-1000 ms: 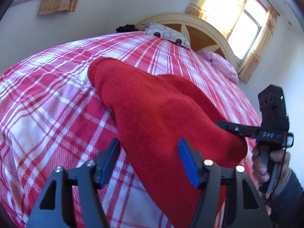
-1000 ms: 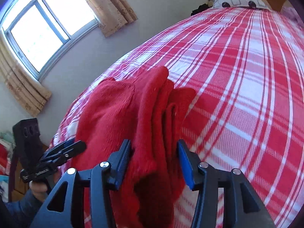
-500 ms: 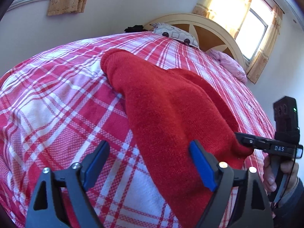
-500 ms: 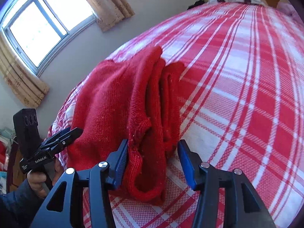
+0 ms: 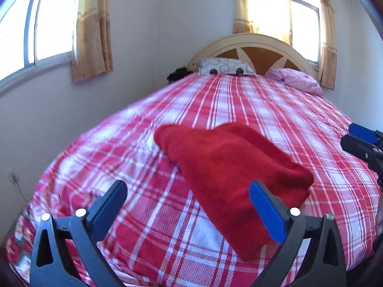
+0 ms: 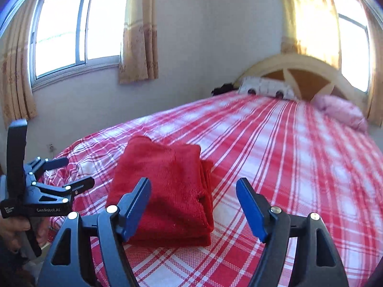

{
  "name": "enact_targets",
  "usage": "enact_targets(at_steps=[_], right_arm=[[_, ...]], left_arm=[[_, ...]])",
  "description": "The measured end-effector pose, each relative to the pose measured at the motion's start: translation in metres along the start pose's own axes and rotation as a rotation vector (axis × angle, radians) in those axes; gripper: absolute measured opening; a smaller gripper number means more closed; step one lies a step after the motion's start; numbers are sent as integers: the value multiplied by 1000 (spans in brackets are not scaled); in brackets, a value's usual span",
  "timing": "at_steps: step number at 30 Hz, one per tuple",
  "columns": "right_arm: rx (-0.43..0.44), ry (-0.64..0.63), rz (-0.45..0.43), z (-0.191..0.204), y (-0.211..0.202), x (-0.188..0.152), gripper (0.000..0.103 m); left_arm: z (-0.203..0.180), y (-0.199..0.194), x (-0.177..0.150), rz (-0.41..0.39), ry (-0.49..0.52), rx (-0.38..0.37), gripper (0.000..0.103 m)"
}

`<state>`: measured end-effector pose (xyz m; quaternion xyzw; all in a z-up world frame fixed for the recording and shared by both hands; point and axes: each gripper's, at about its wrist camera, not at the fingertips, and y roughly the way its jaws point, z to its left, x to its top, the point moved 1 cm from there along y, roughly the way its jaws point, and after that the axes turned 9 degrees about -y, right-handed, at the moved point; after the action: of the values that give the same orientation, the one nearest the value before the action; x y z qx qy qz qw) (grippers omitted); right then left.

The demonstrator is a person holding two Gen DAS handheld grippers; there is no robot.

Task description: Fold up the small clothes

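one folded red sweater (image 5: pixel 229 169) lengthwise toward headboard (image 5: pixel 253 45)

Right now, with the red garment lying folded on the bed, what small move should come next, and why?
Probably draw both hands clear. The red garment lies in a compact stack on the plaid bedspread, and the left gripper and right gripper, jaws just opened, stand open with nothing between them, so no fold appears left.

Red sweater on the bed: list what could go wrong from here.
1. The red sweater lies folded near the edge of the plaid bedspread; a nudge might slide it off.
2. The left gripper and right gripper, jaws just opened and empty, hang close; a finger could snag the knit and undo the fold.
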<state>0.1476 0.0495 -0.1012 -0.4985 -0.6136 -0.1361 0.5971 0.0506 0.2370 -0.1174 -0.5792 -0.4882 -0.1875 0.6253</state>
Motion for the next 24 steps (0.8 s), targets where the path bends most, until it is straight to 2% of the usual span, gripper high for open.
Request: enact_targets(at_steps=[3, 7, 10, 24], right_arm=[[-31, -18, -34, 6, -24, 5, 75], [-47, 12, -56, 5, -52, 9, 75], [-60, -10, -75, 10, -70, 9, 76], [-43, -3, -102, 17, -84, 8, 76]], left_arm=[[-5, -16, 12, -44, -1, -41, 103], [-13, -32, 19, -91, 10, -61, 103], [-20, -40, 22, -111, 27, -66, 103], [-31, -52, 22, -131, 46, -80, 103]])
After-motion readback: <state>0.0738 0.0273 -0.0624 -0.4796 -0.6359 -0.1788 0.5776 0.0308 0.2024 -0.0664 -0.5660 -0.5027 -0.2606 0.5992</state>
